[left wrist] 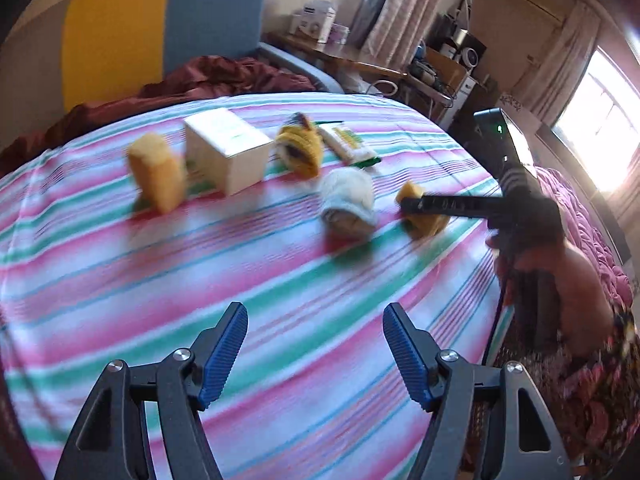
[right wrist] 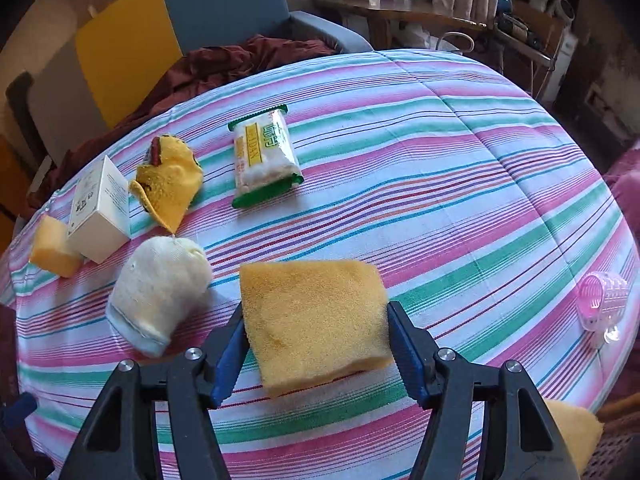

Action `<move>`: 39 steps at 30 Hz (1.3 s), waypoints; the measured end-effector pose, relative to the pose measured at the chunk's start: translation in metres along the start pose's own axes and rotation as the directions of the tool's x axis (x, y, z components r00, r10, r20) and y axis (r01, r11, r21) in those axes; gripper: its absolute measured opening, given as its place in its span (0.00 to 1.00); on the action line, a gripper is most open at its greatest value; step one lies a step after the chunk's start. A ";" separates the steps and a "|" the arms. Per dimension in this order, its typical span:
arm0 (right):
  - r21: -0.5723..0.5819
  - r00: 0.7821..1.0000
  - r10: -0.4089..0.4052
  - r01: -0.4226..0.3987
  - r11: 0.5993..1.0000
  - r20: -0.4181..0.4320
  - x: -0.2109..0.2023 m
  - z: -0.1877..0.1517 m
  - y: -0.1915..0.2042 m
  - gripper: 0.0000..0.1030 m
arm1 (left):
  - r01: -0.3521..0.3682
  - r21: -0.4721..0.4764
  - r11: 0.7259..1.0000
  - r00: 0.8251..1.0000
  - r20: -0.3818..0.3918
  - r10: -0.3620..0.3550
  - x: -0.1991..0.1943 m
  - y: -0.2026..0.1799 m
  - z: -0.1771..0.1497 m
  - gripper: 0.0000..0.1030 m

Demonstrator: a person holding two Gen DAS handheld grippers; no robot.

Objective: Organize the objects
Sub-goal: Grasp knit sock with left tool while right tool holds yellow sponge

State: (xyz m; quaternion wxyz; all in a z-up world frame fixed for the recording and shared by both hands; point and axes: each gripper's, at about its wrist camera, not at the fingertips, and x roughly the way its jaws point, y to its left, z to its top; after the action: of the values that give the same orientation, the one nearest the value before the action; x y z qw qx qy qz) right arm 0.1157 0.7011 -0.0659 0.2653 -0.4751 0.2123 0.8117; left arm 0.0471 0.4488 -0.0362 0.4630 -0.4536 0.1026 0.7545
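Sitting square between the right tool's [right wrist: 316, 350] blue pads, the yellow sponge [right wrist: 316, 316] lies on the striped bedsheet [right wrist: 460, 184], pads touching both its sides, long axis across the jaws. Left tool [left wrist: 315, 356] gapes empty, well short of the sponge; right is nearer.

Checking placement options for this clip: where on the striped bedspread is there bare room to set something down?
Free: the wide stretch right of the snack packet, up to the pink roller; also the near strip under the left tongs. Crowded: the left cluster of white box, yellow sock, white sock and small sponge.
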 end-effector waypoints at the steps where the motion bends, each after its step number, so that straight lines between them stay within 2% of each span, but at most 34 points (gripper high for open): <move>1: -0.002 1.000 -0.002 0.001 1.000 -0.003 0.001 0.000 0.000 0.64 | 0.010 0.007 1.000 1.000 0.000 -0.010 0.006 -0.005 0.005 0.70; 4: 0.008 1.000 -0.004 0.004 1.000 -0.010 0.000 -0.001 -0.006 0.64 | 0.013 0.031 0.999 1.000 -0.009 -0.012 0.031 -0.016 0.022 0.71; 6: 0.029 1.000 -0.003 0.003 1.000 -0.010 -0.002 -0.002 -0.012 0.64 | 0.023 0.063 0.998 0.999 -0.043 -0.020 0.052 -0.024 0.032 0.72; 9: 0.070 0.999 0.028 -0.027 0.997 -0.014 -0.001 0.002 -0.021 0.64 | 0.030 0.019 0.999 0.996 -0.089 -0.028 0.077 -0.022 0.046 0.72; 11: 0.094 0.999 0.042 -0.041 0.995 -0.013 -0.001 0.003 -0.025 0.64 | 0.030 -0.004 1.000 0.996 -0.081 -0.031 0.084 -0.021 0.053 0.72; 15: 0.110 0.999 0.039 -0.038 0.993 -0.011 -0.001 0.004 -0.028 0.64 | -0.011 0.070 0.998 0.999 -0.049 0.014 0.096 -0.033 0.066 0.72; 19: 0.101 1.000 0.001 0.000 0.995 -0.011 0.001 0.006 -0.027 0.64 | -0.057 0.159 0.986 0.996 -0.054 0.066 0.110 -0.045 0.072 0.72; 21: 0.107 1.000 0.004 -0.003 0.994 -0.012 0.001 0.006 -0.028 0.64 | -0.056 0.161 0.985 0.997 -0.047 0.064 0.116 -0.044 0.072 0.72; 22: 0.105 1.000 0.003 -0.001 0.994 -0.012 0.001 0.006 -0.028 0.64 | -0.054 0.159 0.986 0.997 -0.045 0.062 0.118 -0.042 0.071 0.68; 23: 0.100 1.000 0.000 0.001 0.995 -0.012 0.001 0.006 -0.027 0.64 | -0.053 0.158 0.986 0.997 -0.043 0.061 0.120 -0.040 0.069 0.55; 24: 0.098 1.000 0.000 0.001 0.995 -0.010 0.002 0.006 -0.026 0.64 | -0.066 0.160 0.985 0.997 -0.035 0.073 0.122 -0.037 0.066 0.52; 27: 0.088 1.000 0.003 -0.002 0.996 -0.004 0.000 0.006 -0.023 0.64 | -0.042 0.162 0.986 0.999 0.016 0.040 0.117 -0.034 0.056 0.52; 34: 0.054 1.000 -0.012 0.011 0.998 0.009 -0.001 0.006 -0.016 0.64 | -0.016 0.151 0.988 0.999 0.038 0.010 0.113 -0.032 0.051 0.52; 39: -0.002 0.999 -0.030 0.030 1.000 0.029 -0.003 0.006 -0.006 0.64 | -0.053 0.131 0.990 0.996 0.079 0.043 0.101 -0.025 0.040 0.50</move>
State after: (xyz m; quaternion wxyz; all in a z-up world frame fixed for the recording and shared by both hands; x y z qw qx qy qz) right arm 0.1165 0.7082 -0.0616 0.2799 -0.4665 0.2004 0.8148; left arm 0.0272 0.5469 -0.0854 0.4776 -0.3900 0.1459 0.7737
